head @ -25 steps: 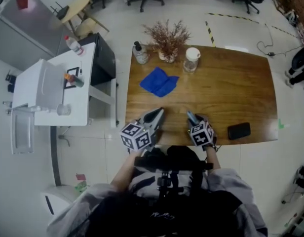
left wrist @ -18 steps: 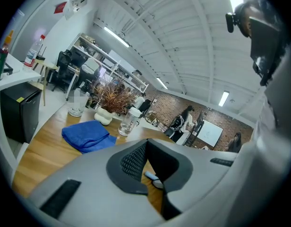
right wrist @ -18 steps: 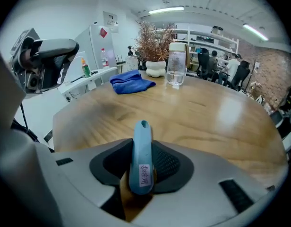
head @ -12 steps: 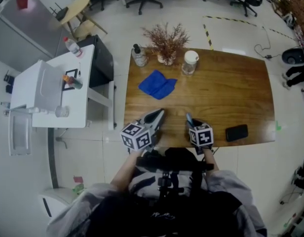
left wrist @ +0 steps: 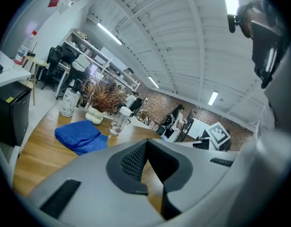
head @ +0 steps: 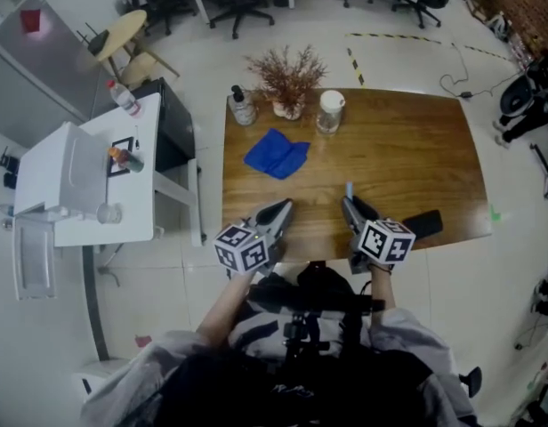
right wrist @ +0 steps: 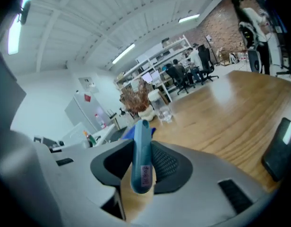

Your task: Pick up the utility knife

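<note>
your right gripper just closed, pinching the slim light-blue plastic utility knife; it's risen clear of the brown wooden table since a second ago, so pickup looks done; left gripper pressed together, empty

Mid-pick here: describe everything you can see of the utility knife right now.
The utility knife is a slim light-blue body, plastic by its look, with a small pale label near its rear end; no blade shows. The right gripper, whose jaws have just been closing, clamps it between its pads, rounded tip projecting forward. It seems lifted clear of the wooden table.
</note>
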The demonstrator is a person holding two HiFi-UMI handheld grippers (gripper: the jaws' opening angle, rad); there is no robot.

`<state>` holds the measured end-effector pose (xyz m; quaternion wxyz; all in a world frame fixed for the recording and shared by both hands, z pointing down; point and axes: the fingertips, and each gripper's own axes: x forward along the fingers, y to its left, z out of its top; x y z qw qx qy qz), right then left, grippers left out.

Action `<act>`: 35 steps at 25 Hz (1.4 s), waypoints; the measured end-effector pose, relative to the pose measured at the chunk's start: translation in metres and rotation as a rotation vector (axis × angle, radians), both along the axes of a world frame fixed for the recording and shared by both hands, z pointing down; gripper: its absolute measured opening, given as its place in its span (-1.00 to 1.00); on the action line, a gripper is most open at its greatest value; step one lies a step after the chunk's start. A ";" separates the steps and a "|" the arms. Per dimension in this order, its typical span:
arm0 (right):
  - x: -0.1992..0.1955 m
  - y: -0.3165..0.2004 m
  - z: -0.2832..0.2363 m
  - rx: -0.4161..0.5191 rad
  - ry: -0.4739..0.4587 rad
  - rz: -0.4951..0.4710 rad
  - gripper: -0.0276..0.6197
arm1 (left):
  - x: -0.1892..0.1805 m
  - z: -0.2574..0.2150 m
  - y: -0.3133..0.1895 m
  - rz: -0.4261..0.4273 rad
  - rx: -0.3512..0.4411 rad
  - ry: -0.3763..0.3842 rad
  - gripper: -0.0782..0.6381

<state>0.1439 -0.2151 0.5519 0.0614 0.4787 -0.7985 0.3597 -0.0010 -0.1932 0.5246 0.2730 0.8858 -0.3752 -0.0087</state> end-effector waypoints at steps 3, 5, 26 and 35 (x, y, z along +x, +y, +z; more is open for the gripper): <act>0.004 0.006 -0.063 0.132 -0.070 0.064 -0.52 | -0.011 -0.010 0.008 0.006 0.025 0.005 -0.77; 0.006 0.016 -0.101 0.214 -0.114 0.103 -0.52 | -0.021 -0.023 0.013 -0.001 0.044 0.031 -0.77; -0.020 0.099 -0.183 0.456 -0.221 0.168 -0.53 | -0.072 -0.132 0.050 -0.064 0.289 0.074 -0.78; -0.021 0.100 -0.177 0.442 -0.207 0.158 -0.53 | -0.076 -0.134 0.051 -0.063 0.274 0.235 -0.78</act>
